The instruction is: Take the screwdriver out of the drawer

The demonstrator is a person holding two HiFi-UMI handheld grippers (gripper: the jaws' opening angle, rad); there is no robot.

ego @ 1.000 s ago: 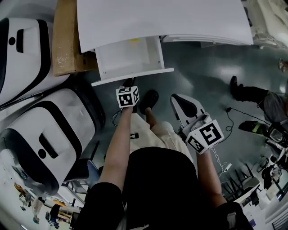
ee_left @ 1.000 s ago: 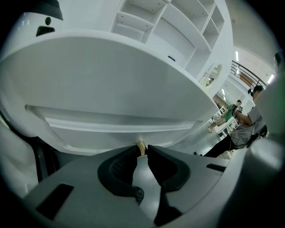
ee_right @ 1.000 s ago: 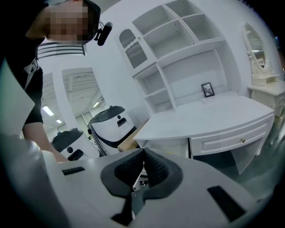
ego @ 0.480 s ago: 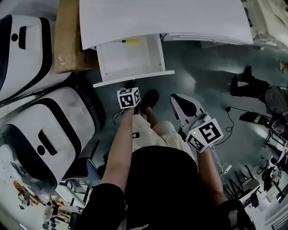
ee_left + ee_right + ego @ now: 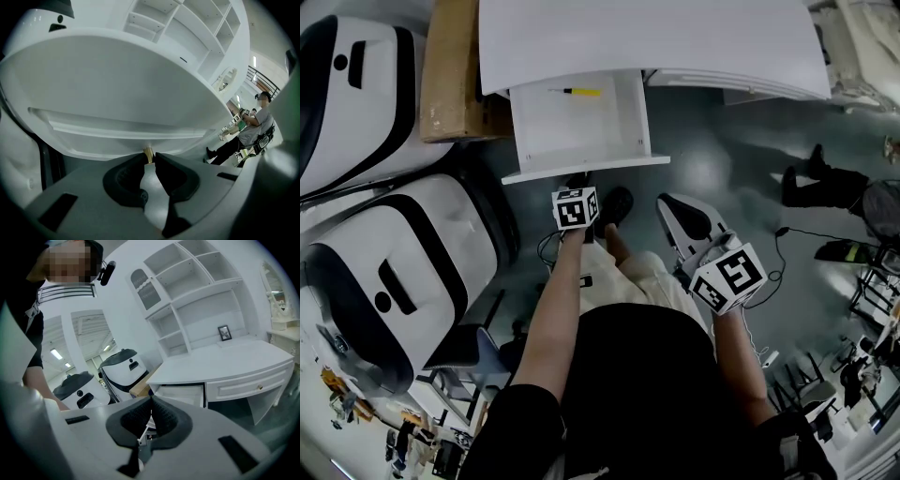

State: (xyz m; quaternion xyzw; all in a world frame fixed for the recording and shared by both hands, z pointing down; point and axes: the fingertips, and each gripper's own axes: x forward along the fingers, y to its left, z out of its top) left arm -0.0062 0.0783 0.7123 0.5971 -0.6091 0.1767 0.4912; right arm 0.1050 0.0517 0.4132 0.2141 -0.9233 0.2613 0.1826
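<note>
A: Since we go left to right, what's far left?
B: Two big white-and-black machines (image 5: pixel 384 281). A cardboard box (image 5: pixel 455 70) sits against the desk's left edge.
A: And the desk (image 5: pixel 656 37)?
B: White top. One drawer (image 5: pixel 544 131) stands open under its front edge, left of centre.
A: Where's the screwdriver (image 5: pixel 577 92)?
B: Inside the drawer, yellow handle, lying along the back edge at about mid-width. Nothing touches it.
A: And the left gripper (image 5: pixel 149 157)?
B: At the middle of the drawer's front edge, jaws clamped on a small brass knob (image 5: pixel 148 152). Probably the drawer's pull, but it's tiny in view, so not certain.
A: And the right gripper (image 5: pixel 150 404)?
B: Held well back from the desk's front edge, right of the wearer's lap. Jaws pressed together, nothing between them.
A: Far right?
B: Another person (image 5: pixel 255 124) standing past the desk's right corner, seen in the left gripper view.
</note>
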